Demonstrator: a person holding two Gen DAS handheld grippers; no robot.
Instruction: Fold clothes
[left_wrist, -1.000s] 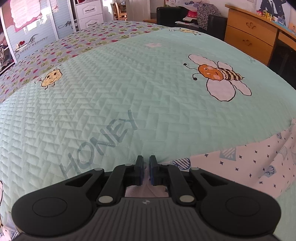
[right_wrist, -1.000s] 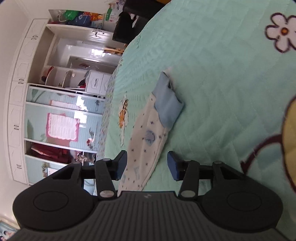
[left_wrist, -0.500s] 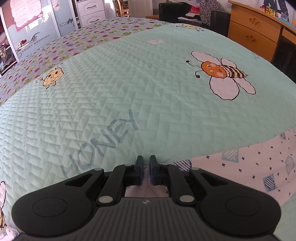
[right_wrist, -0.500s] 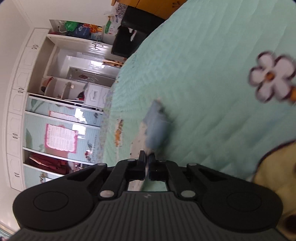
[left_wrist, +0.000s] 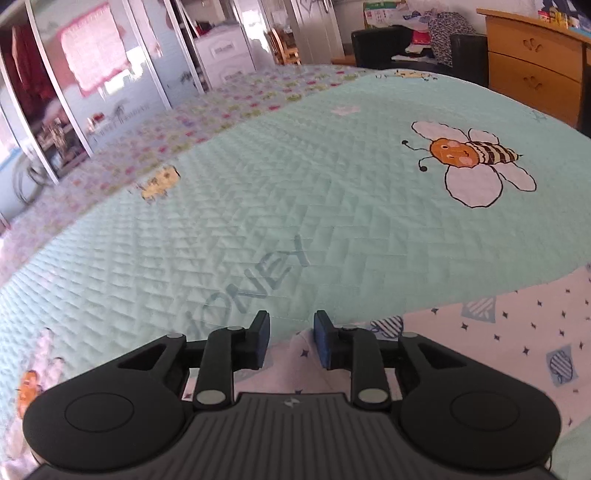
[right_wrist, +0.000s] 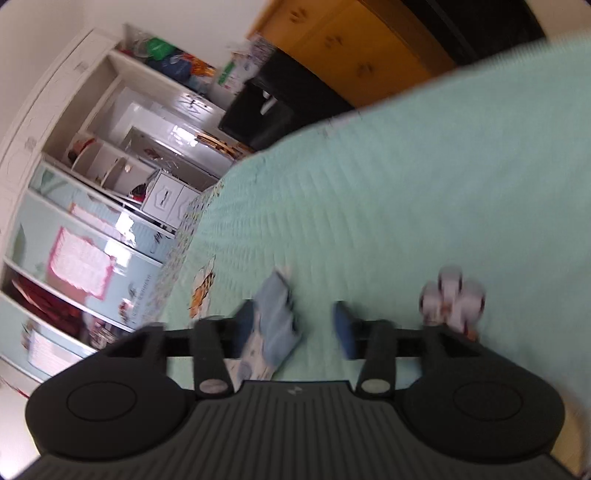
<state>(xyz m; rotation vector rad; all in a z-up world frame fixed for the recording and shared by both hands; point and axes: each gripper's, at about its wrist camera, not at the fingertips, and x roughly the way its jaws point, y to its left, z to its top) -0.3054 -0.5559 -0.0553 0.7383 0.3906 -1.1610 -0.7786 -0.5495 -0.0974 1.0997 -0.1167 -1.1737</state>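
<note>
On quilted bedspread (left_wrist: 258, 192), soft star-print garment (left_wrist: 517, 332)

We see only part of the white star-printed garment (left_wrist: 517, 332) in the left wrist view: the frame's right edge cuts it off, and the left gripper (left_wrist: 290, 341) body hides its near portion. The letter before "ONEY" in the quilt lettering (left_wrist: 258, 284) is hidden behind the left finger. The wardrobe doors (left_wrist: 92, 85) at far left are smeared by blur.

The whole right wrist view is motion-blurred. We cannot make out the print on the pale blue cuff (right_wrist: 275, 317), and its lower part disappears behind the right gripper (right_wrist: 291, 326) body. The flower motif (right_wrist: 450, 299) is a smear, partly covered.
</note>
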